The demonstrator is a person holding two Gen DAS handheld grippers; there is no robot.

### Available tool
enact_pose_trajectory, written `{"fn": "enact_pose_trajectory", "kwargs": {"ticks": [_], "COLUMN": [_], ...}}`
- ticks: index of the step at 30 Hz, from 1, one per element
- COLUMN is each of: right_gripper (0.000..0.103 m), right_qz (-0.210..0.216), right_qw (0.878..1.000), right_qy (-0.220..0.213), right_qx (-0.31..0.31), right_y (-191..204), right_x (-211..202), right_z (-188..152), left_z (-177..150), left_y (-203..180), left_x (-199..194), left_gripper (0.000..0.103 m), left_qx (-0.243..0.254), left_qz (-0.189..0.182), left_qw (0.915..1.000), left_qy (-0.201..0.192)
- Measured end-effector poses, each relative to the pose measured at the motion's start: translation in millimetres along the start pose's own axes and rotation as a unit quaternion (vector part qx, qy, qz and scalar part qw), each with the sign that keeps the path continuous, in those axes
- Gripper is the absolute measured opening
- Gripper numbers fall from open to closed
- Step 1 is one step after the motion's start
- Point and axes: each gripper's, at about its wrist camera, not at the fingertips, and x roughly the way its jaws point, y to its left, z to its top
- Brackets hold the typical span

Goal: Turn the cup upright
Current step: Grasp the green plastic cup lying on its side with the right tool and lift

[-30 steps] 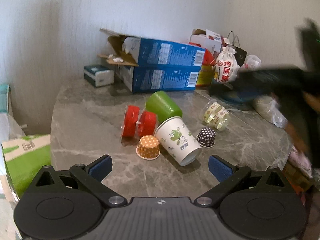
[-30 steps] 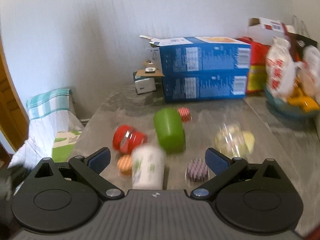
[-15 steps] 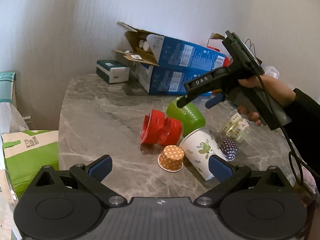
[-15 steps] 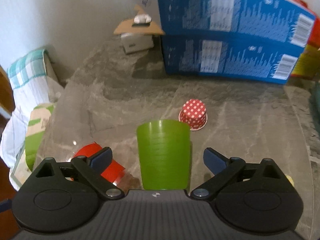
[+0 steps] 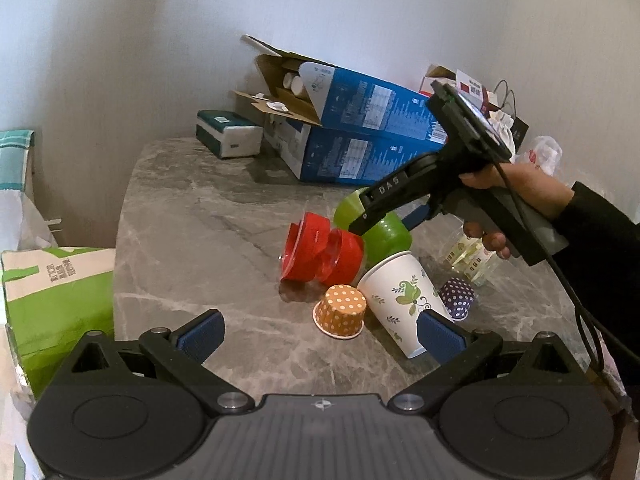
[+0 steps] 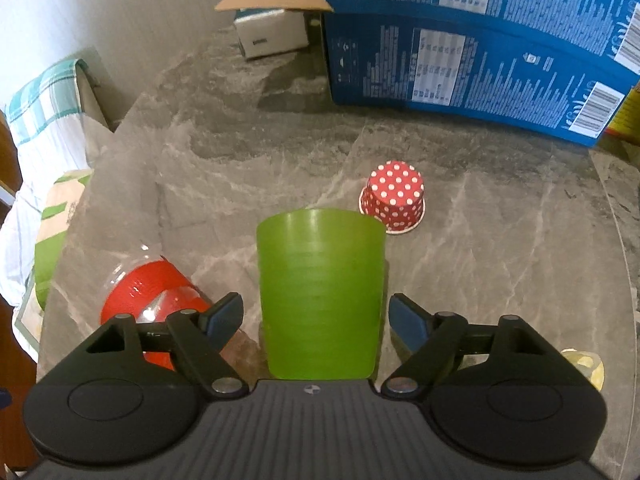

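The grey, veined stone table [image 5: 192, 216] carries everything. At its 12 o'clock edge two long blue cartons [image 6: 480, 64] lie stacked against the wall; the upper one gapes at its left end, with white cylindrical pieces [image 5: 294, 84] visible inside. Left of them sits a small teal-and-white box [image 5: 228, 134].

Near the table's centre the green cup [image 6: 320, 292] lies on its side — smooth, ridged plastic, tapering away from the right wrist camera. The right gripper [image 6: 316, 316] straddles it, blue-padded fingers spread to either side of the wall with gaps showing, so nothing is clamped. Half a second ago those fingers stood wider apart and nearer the cup's broad end; they have since narrowed and slid further along it.

At 9 o'clock of the green cup, a red-banded clear plastic cup [image 5: 320, 252] lies tipped over. At its 6 o'clock, in the left wrist view, a white paper cup [image 5: 400, 296] printed with green leaves also lies on its side, mouth toward the camera. Smaller still, three polka-dot paper baking cups stand upside down: orange [image 5: 340, 310], purple [image 5: 458, 296], and red [image 6: 394, 196] at 1 o'clock beyond the green cup.

The left gripper [image 5: 320, 332] hangs back with its fingers wide and unloaded, as before.
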Motion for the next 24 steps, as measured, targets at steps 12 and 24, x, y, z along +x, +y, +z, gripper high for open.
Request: {"fn": "enact_pose_trajectory", "kwargs": {"ticks": [12,24], "right_gripper": [0.067,0.067], "right_qz": [-0.025,-0.009], "right_qw": [0.998,0.993], "right_qy": [-0.055,-0.118], "right_qx": [0.012,-0.002], "right_y": [8,69], "right_x": [-40,-176], "right_z": [-7,-120], "left_z": [-5,-40], "left_y": [9,29], "left_x": [-36,-86], "left_gripper": [0.103,0.103], "left_qx": [-0.018,-0.056], "left_qz": [0.010,-0.030], "left_qw": [0.9995,0.9977], "left_qy": [-0.022,-0.026]}}
